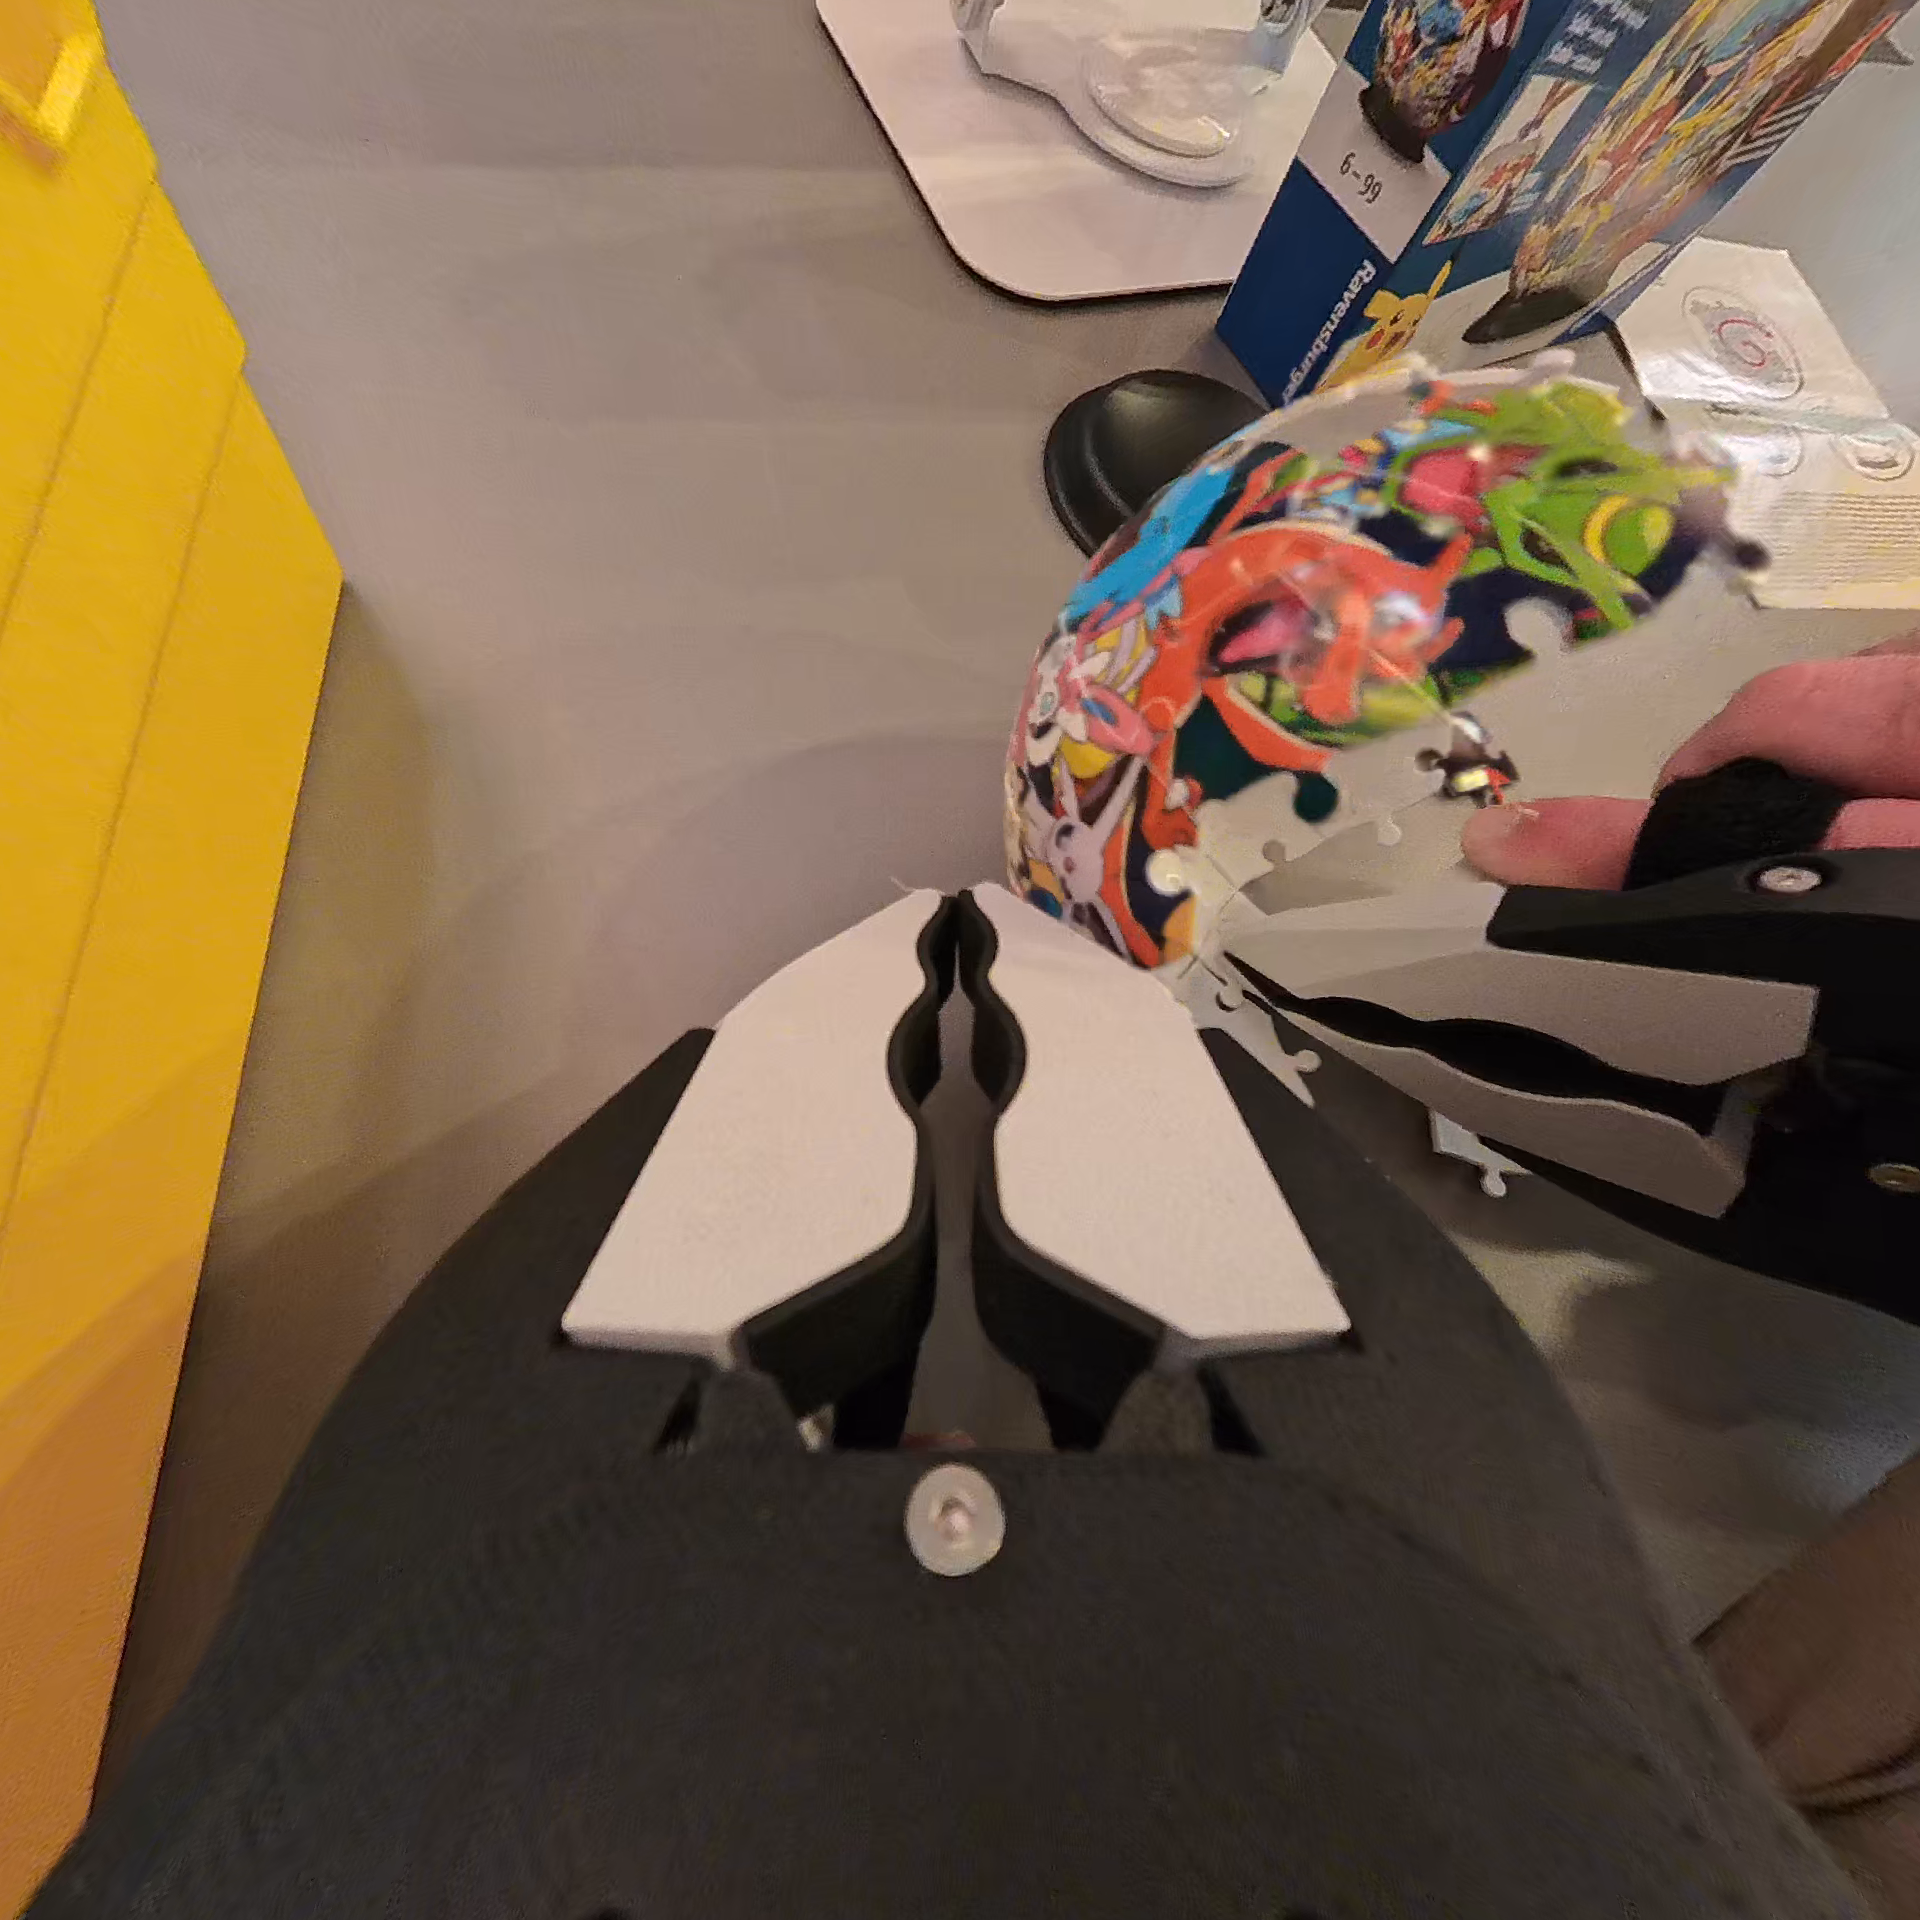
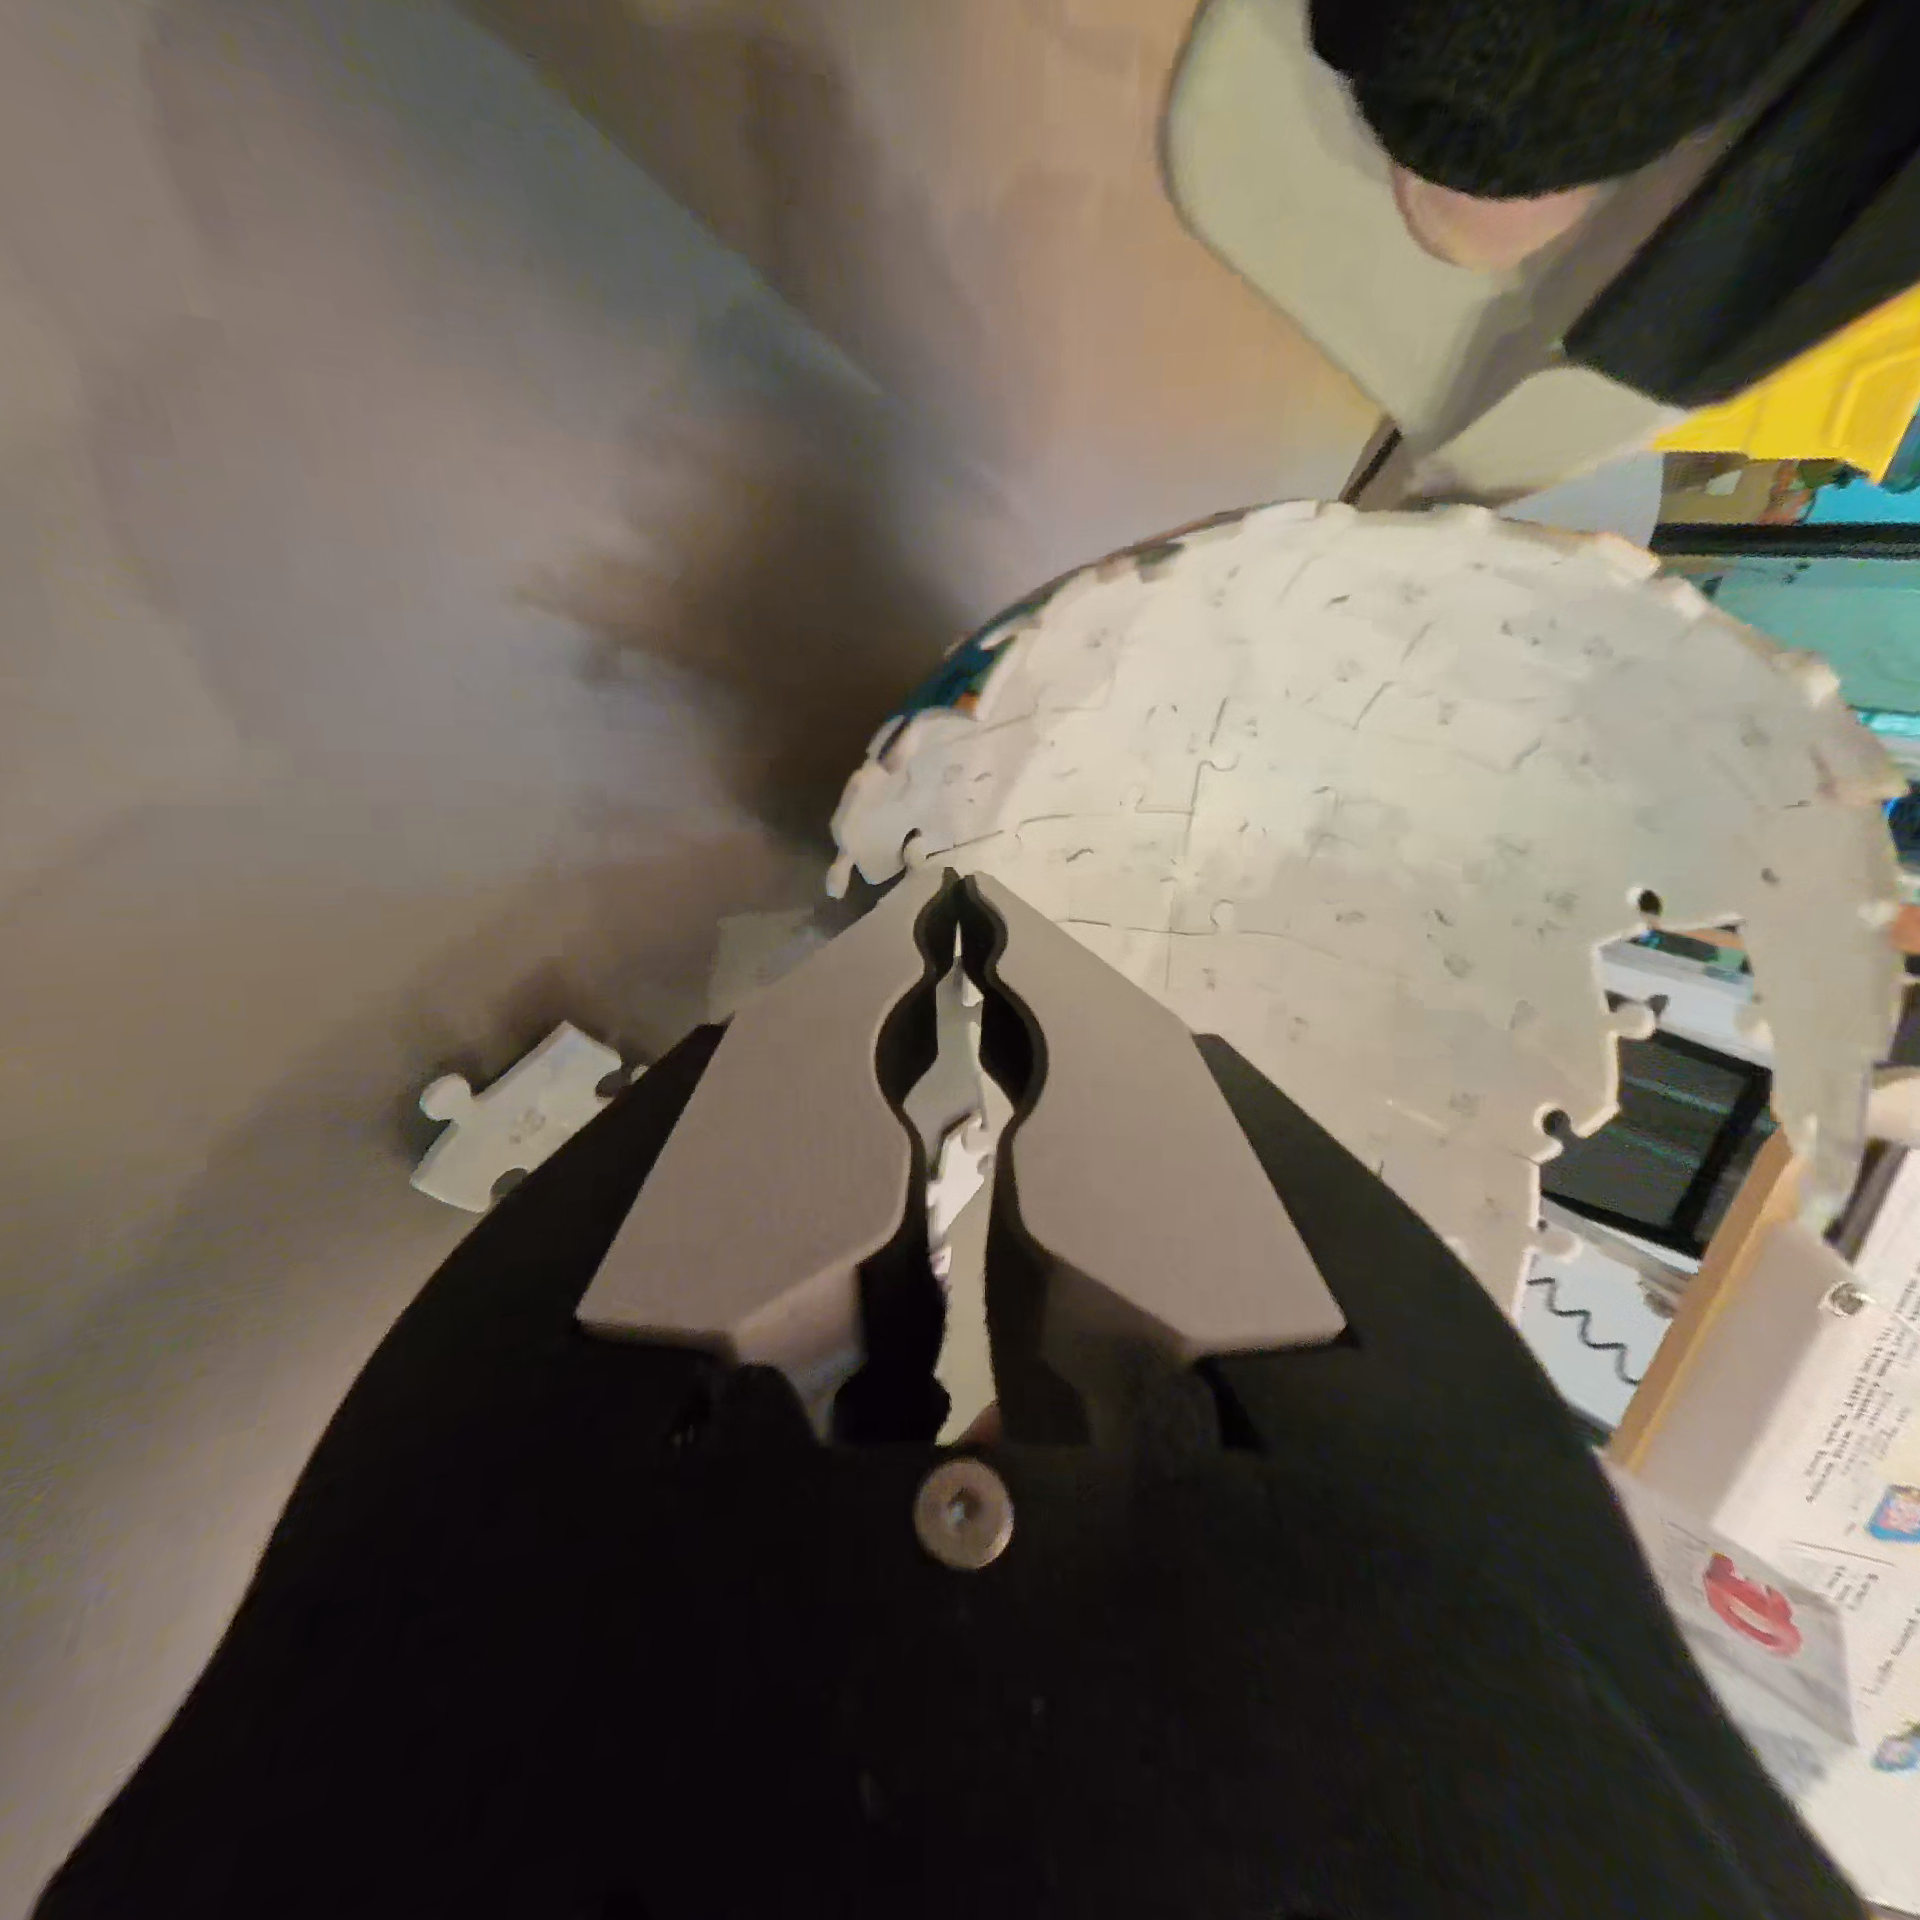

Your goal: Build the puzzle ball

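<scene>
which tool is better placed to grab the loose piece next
Left: it is shut on nothing and free. The right tool is clamped on the ball shell's rim, with the loose piece on the table.

- The puzzle ball [image 1: 1278, 665] is blurring at its green upper rim — detail there cannot be told.
- The black stand [image 1: 1127, 447] is hiding partly behind it.
- The puzzle box [image 1: 1455, 208] is running off the top edge.

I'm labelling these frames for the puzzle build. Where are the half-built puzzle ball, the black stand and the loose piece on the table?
puzzle ball [image 1: 1278, 665], left wrist view, printed outer shell.
black stand [image 1: 1132, 447], left wrist view, its domed top.
loose piece [image 2: 509, 1117], right wrist view, its pale back.
</scene>
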### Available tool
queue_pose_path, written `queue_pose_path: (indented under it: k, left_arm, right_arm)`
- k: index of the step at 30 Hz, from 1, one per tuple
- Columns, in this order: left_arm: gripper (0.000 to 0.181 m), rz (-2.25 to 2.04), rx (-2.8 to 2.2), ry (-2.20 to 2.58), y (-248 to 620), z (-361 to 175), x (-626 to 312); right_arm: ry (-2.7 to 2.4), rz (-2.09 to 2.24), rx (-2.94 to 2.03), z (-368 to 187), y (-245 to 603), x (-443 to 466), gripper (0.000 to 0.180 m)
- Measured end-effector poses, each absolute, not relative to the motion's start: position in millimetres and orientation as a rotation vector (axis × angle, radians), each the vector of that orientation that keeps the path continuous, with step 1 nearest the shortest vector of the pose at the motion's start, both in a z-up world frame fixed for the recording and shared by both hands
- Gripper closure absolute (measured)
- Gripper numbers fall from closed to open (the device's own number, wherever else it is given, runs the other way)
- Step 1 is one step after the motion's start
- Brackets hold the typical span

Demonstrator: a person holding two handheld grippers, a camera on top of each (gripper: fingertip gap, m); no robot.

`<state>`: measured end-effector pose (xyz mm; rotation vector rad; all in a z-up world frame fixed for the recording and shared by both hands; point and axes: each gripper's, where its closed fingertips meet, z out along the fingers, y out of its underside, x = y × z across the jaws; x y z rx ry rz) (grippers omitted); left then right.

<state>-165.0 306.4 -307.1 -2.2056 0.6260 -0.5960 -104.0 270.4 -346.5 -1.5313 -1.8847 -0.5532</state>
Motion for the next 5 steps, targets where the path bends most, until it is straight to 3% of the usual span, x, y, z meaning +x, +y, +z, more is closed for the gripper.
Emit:
queue_pose_path:
  k: [5]
  left_arm:
    - [0.181, -0.615, -2.205, 0.61, 307.2, -307.8, -167.7]
  right_arm:
    - [-1.87, -0.512, -1.548, -344.4, 268.8, -106.1, 0.18]
